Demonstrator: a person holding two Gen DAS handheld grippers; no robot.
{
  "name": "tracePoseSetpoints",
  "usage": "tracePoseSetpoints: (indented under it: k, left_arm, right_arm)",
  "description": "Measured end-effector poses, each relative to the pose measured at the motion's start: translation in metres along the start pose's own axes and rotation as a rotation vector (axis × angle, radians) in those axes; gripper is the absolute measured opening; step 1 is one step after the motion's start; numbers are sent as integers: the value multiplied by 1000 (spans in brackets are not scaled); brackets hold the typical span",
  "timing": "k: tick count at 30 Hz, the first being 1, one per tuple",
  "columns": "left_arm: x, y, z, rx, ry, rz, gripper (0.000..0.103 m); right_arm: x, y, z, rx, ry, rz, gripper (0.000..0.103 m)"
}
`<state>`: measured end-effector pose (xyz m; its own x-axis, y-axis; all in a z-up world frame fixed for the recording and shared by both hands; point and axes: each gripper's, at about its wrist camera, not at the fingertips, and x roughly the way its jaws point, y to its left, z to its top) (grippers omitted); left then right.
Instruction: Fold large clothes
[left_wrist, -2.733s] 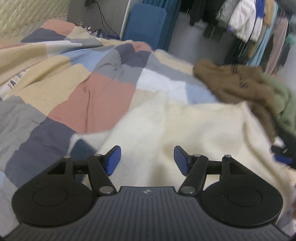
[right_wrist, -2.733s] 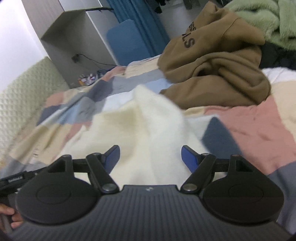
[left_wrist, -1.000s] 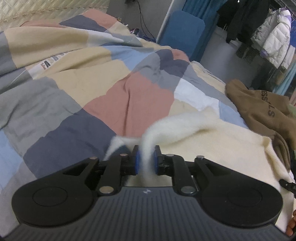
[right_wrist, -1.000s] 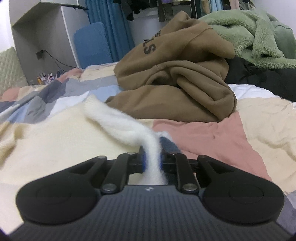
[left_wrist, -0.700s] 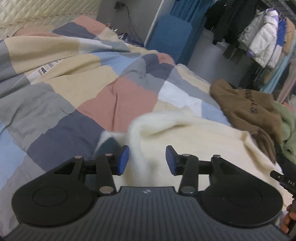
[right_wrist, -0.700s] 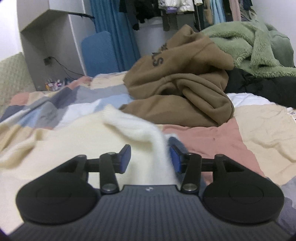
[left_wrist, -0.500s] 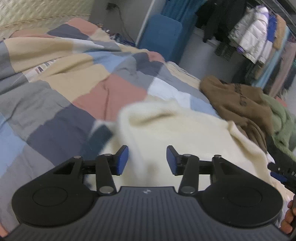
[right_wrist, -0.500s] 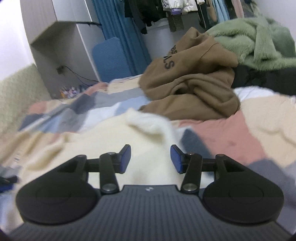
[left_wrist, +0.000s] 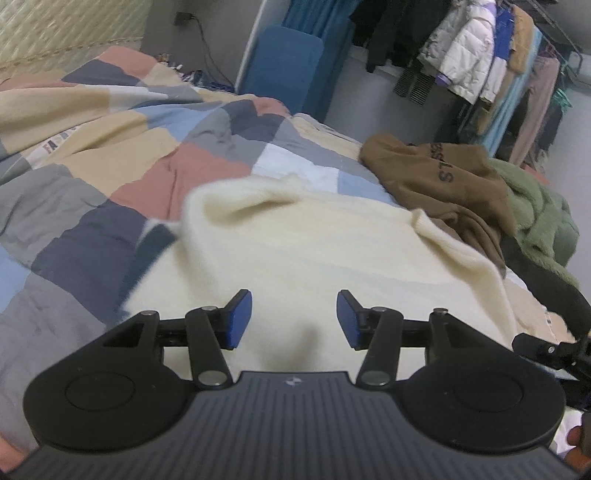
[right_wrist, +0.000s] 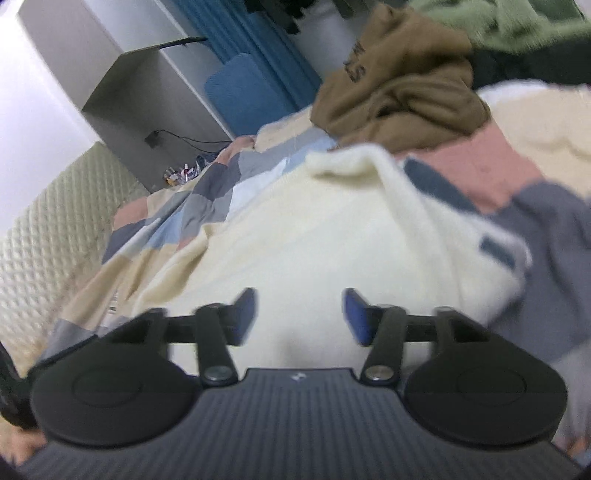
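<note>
Patchwork quilt (left_wrist: 122, 173) covers the bed, clothes rack behind. Left wrist view: left claw (left_wrist: 294, 319) hangs just above the cream sweater (left_wrist: 314, 240); its jaws have just been opening and nothing is pinched between them, likely a release after laying an edge over. Sweater lies mid-bed, fluffy, thick, with a rolled fold at its far edge; brown hoodie (left_wrist: 436, 181) just beyond. Right wrist view, blurred: right claw (right_wrist: 299, 319) likewise agape, jaws lately widening, empty, over the same sweater (right_wrist: 314, 236)
</note>
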<state>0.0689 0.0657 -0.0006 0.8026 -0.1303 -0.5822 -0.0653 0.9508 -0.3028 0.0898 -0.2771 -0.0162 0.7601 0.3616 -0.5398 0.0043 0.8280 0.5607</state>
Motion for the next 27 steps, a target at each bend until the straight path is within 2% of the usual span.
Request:
tracePoseSetpoints:
  k: [1, 7, 10, 13, 16, 20, 22, 25, 27]
  left_arm:
    - [0, -3, -2, 11, 3, -2, 57]
    - [3, -13, -6, 52, 16, -6, 57]
    - [4, -17, -7, 44, 25, -45, 57]
    - [3, -21, -10, 3, 52, -179, 58]
    - [6, -26, -16, -62, 95, -302, 61]
    - [14, -28, -25, -179, 157, -477, 64]
    - [22, -28, -33, -261, 215, -561, 64]
    - [43, -24, -48, -421, 316, -668, 77]
    - [57, -18, -60, -546, 362, -699, 81]
  right_arm:
    - [-1, -4, -2, 36, 13, 15, 82]
    - [12, -23, -14, 236, 118, 96, 82]
    - [27, -35, -21, 351, 169, 112, 84]
    - [43, -56, -31, 539, 206, 138, 84]
    - [51, -68, -35, 646, 175, 147, 84]
    - [52, -65, -35, 664, 159, 159, 84]
    - [49, -64, -32, 662, 143, 186, 84]
    - [44, -65, -28, 684, 118, 247, 85]
    - [39, -68, -24, 689, 103, 284, 85]
